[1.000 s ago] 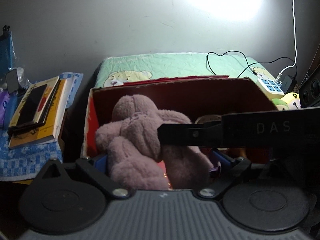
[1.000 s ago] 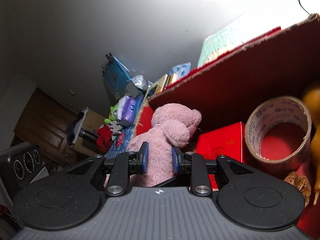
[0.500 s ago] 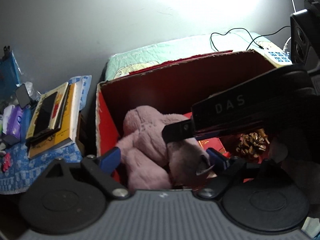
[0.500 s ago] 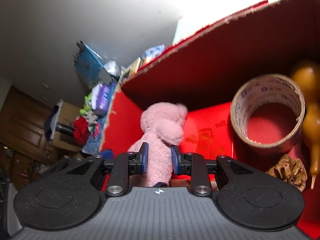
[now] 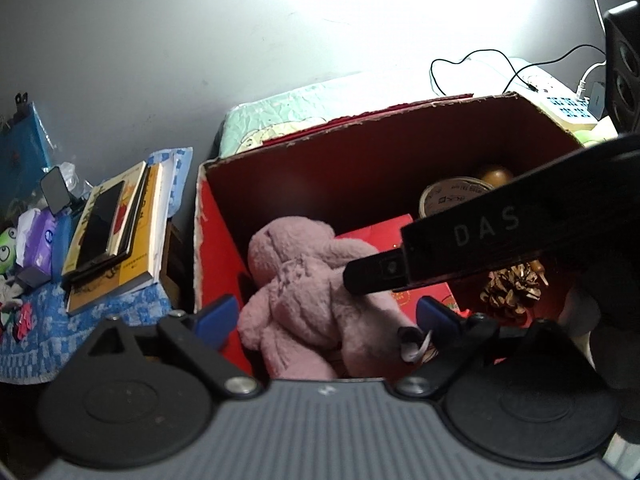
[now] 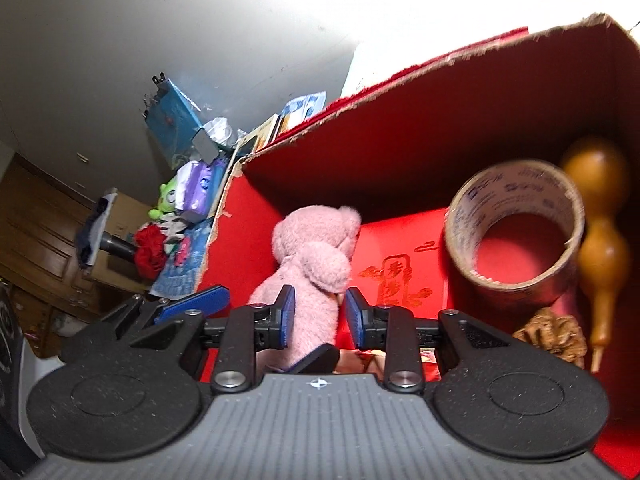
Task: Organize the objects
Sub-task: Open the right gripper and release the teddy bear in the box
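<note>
A pink plush toy [image 5: 304, 280] sits in the left part of an open red cardboard box [image 5: 360, 160], on its red floor. My left gripper [image 5: 326, 316] straddles it from the near side. Its jaws are opening, and both blue pads stand clear of the fur. My right gripper [image 6: 320, 316] is around the plush toy [image 6: 312, 248] from behind. Its jaws are opening too, with a gap at the right pad. In the left wrist view the right gripper's black body [image 5: 460, 248] crosses above the toy. A blue left finger [image 6: 192, 304] shows in the right wrist view.
In the box [image 6: 440, 120] lie a tape roll [image 6: 516, 232], a brown gourd [image 6: 600, 216], a pine cone [image 6: 556, 332] and a flat red packet [image 6: 400, 252]. Stacked books [image 5: 116, 232] lie to its left, a green cushion [image 5: 288, 116] behind, and a power strip [image 5: 568, 106] and speaker [image 5: 624, 60] to its right.
The right gripper's pads, pinched on the plush before, have spread apart. The plush has sunk to the box floor. The left jaws narrowed, then widened again.
</note>
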Available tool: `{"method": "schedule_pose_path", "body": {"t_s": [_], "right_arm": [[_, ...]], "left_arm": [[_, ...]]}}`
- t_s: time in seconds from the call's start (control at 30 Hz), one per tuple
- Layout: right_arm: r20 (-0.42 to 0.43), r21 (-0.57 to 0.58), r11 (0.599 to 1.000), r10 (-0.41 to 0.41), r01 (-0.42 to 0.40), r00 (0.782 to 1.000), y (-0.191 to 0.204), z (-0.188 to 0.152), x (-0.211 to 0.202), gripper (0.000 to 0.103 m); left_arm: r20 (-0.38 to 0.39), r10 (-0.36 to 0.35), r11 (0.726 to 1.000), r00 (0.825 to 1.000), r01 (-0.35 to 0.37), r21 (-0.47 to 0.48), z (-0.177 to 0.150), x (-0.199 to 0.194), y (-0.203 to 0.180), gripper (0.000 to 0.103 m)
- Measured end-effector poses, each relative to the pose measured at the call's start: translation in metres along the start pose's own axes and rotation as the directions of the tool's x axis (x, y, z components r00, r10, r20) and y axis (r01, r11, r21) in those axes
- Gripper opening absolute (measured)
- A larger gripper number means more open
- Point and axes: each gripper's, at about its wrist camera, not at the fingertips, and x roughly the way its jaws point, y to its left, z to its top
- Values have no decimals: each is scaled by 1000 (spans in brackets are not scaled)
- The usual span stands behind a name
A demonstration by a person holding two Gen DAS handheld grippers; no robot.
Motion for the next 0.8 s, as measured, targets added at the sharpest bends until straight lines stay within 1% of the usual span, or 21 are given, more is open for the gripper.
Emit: {"method": "schedule_pose_path", "body": {"t_s": [0.23, 0.43, 0.67, 0.73, 0.8], "right_arm": [[74, -40, 994, -94, 97, 993, 3, -5, -12, 32], [169, -90, 979, -168, 185, 971, 11, -14, -23, 32], [237, -163, 949, -227, 269, 945, 20, -21, -34, 32], [252, -173, 945, -231, 279, 940, 20, -23, -38, 32], [262, -169, 944, -233, 282, 936, 18, -24, -41, 34]], "left_arm": [[-27, 19, 999, 999, -20, -30, 5, 3, -1, 97], [-44, 24, 998, 999, -26, -61, 6, 2, 1, 98], [-43, 35, 997, 998, -38, -71, 8, -4, -3, 98], [-38, 41, 997, 998, -43, -69, 9, -6, -6, 98], [-38, 42, 997, 998, -44, -70, 9, -7, -8, 99]]}}
